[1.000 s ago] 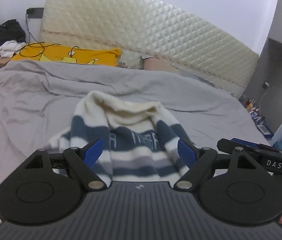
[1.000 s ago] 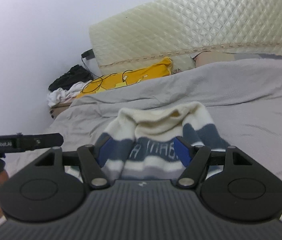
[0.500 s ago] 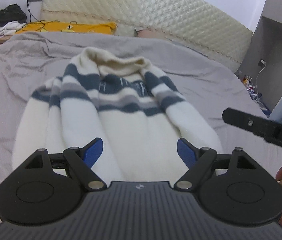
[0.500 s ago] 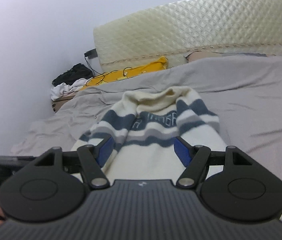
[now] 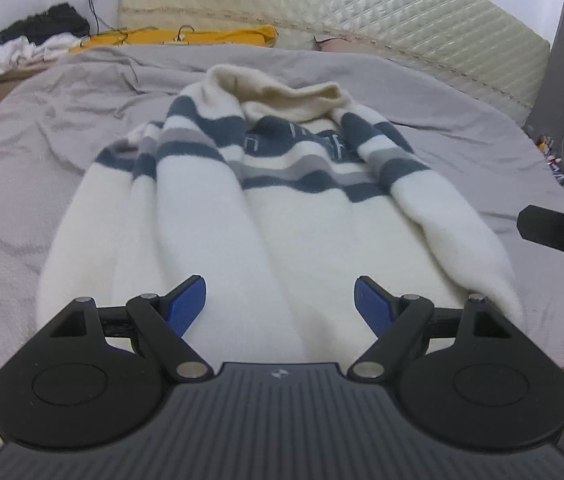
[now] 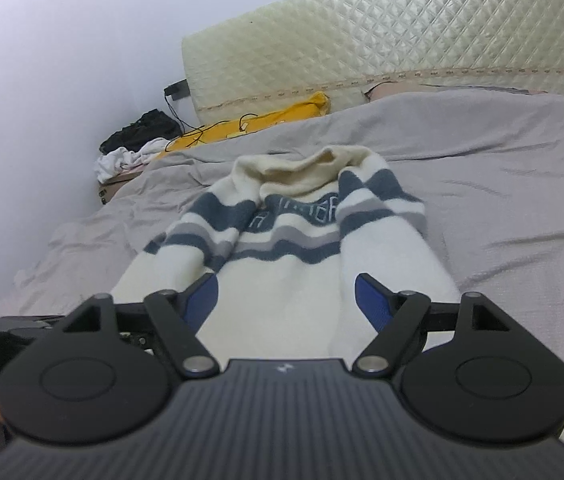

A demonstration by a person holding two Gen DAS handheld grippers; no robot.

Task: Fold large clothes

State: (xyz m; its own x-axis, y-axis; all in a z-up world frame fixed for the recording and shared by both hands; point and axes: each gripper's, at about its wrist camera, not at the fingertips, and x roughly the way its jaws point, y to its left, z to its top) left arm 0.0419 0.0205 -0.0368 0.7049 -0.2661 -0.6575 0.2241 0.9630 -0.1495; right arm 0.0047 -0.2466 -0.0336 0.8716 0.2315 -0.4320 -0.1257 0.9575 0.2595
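I had both grippers low over the near end of the sweater (image 5: pixel 282 216), which lay spread on the grey bed (image 5: pixel 41 128), collar toward the quilted headboard (image 5: pixel 362 12) and hem toward me. A second earlier the sweater filled only a small patch in both wrist views and mostly its striped chest showed; now its long white body ran right down to the fingertips, so I had come down and in toward the hem.

The left gripper (image 5: pixel 280 304) stood wide, its blue pads (image 5: pixel 185 304) apart with white knit lying under the gap and nothing pinched. It was as wide as in the earlier frame.

The right gripper (image 6: pixel 286 300) was also wide, and its jaws had just been opening. Fabric showed between the pads (image 6: pixel 374 304) in that view, but they did not press on it, so I read it as empty.

In the left view the right-hand sleeve (image 5: pixel 442 216) lay folded in along the body, and part of the other tool (image 5: pixel 562 232) had slid to the far right edge, lower than before.

My judgement was that the sweater was laid out but not yet folded lengthwise. With both grippers open at the hem, the next step would be to take the bottom edge at two points. The thick, soft knit looked likely to bunch, so a shallow pinch might slip off.

At the head of the bed the yellow cloth (image 6: pixel 273 120) and the heap of clothes (image 6: pixel 133 144) sat well apart from the work.
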